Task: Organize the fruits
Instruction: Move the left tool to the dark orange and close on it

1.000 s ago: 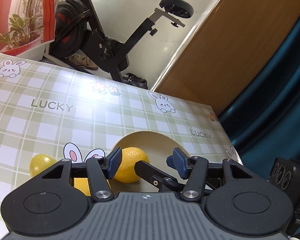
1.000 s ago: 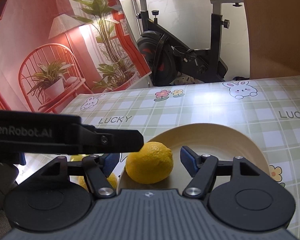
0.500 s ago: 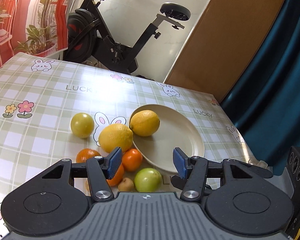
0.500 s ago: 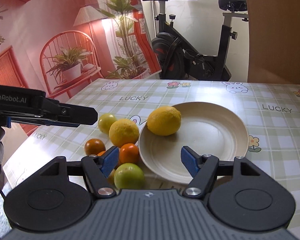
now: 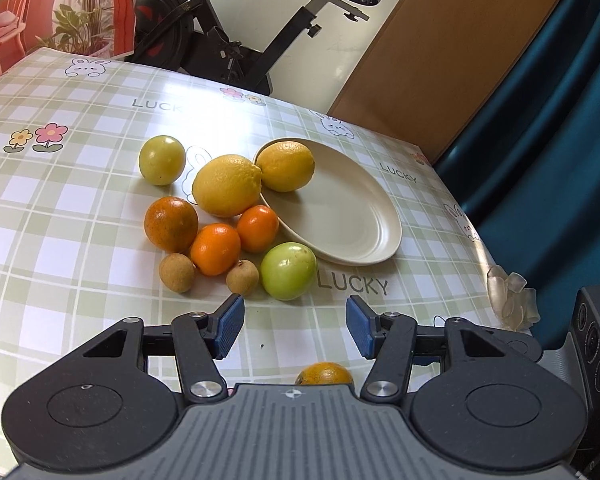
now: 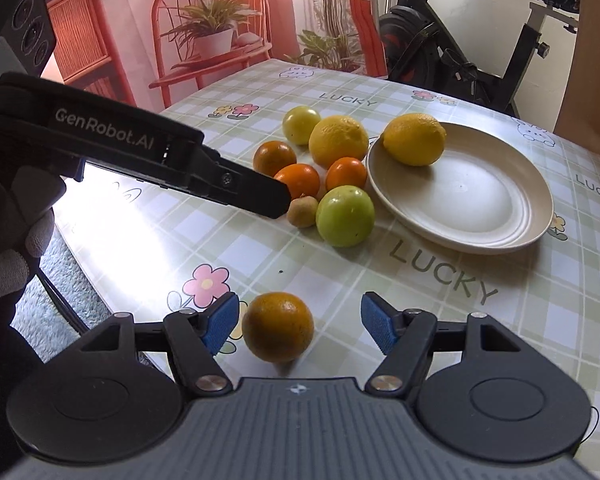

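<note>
A cream plate (image 5: 352, 216) (image 6: 480, 196) holds one lemon (image 5: 286, 166) (image 6: 415, 139) at its far left rim. Beside it on the table lie a second lemon (image 5: 227, 185), a yellow-green round fruit (image 5: 162, 160), a green apple (image 5: 288, 271) (image 6: 345, 216), three oranges (image 5: 215, 248) and two small brown fruits (image 5: 242, 277). A lone orange (image 6: 278, 327) (image 5: 324, 374) lies near the table's front. My left gripper (image 5: 294, 326) is open and empty above the front of the table. My right gripper (image 6: 298, 326) is open, with the lone orange between its fingers near the left pad.
The table has a green checked cloth with "LUCKY" print (image 6: 440, 268). Its right edge (image 5: 480, 248) meets a teal curtain. An exercise bike (image 5: 236, 40) stands behind. The left gripper's body (image 6: 160, 156) crosses the right wrist view at left.
Both grippers have pulled back and up from the plate. The whole fruit pile has come into view, and the lone orange now lies between my right gripper's fingers.
</note>
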